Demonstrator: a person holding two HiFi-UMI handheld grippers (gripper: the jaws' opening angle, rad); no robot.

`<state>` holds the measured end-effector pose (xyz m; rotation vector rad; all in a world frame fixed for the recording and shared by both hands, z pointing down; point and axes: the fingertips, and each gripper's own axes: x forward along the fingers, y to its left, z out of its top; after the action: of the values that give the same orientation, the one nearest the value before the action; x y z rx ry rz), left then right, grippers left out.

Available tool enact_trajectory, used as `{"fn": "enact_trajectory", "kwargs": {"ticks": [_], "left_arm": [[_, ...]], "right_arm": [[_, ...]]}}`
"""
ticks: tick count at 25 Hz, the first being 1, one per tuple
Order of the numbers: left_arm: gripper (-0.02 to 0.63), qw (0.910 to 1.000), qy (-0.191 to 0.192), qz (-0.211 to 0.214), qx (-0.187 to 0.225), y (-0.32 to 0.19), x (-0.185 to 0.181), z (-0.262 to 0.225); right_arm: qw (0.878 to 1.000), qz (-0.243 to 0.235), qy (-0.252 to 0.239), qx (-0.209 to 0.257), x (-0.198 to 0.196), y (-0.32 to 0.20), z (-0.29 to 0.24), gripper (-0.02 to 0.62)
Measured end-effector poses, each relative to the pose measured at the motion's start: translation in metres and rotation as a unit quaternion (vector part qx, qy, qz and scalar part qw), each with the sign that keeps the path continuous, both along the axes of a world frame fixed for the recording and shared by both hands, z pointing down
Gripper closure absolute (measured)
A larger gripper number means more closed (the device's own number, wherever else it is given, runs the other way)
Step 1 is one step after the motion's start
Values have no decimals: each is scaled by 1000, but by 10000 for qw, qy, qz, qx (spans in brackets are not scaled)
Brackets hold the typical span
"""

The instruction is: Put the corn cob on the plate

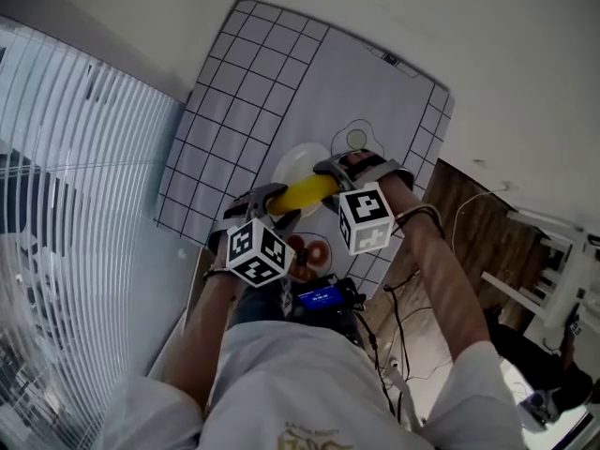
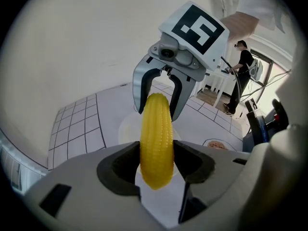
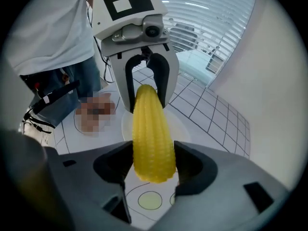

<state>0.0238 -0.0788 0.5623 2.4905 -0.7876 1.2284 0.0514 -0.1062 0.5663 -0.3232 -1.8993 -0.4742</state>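
Note:
A yellow corn cob (image 1: 302, 193) hangs level above a white plate (image 1: 292, 160) on the grid mat, held at both ends. My left gripper (image 1: 273, 201) is shut on its near-left end, my right gripper (image 1: 335, 169) on its far-right end. In the left gripper view the cob (image 2: 156, 138) runs from my left gripper (image 2: 156, 161) to the right gripper (image 2: 158, 96) opposite, with the plate (image 2: 126, 127) below. In the right gripper view the cob (image 3: 151, 134) sits between the pads of my right gripper (image 3: 153, 165), and the left gripper (image 3: 144, 83) clasps its tip over the plate (image 3: 182, 124).
The white mat (image 1: 244, 73) has black grid lines and a printed circle with a pale yellow dot (image 1: 356, 140). A small dish with reddish rings (image 1: 309, 251) lies near the person's body. Window blinds (image 1: 66, 176) run along the left. A person (image 2: 240, 66) stands in the background.

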Motion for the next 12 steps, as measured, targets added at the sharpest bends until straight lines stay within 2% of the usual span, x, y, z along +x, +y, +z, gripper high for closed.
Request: {"fn": "enact_trajectory", "kwargs": {"ticks": [12], "left_arm": [[382,9995,-136,-255,-95,-12,-12,26]], "right_arm": [[9996,-280,-44,-10,-14,-14,26,330]]}}
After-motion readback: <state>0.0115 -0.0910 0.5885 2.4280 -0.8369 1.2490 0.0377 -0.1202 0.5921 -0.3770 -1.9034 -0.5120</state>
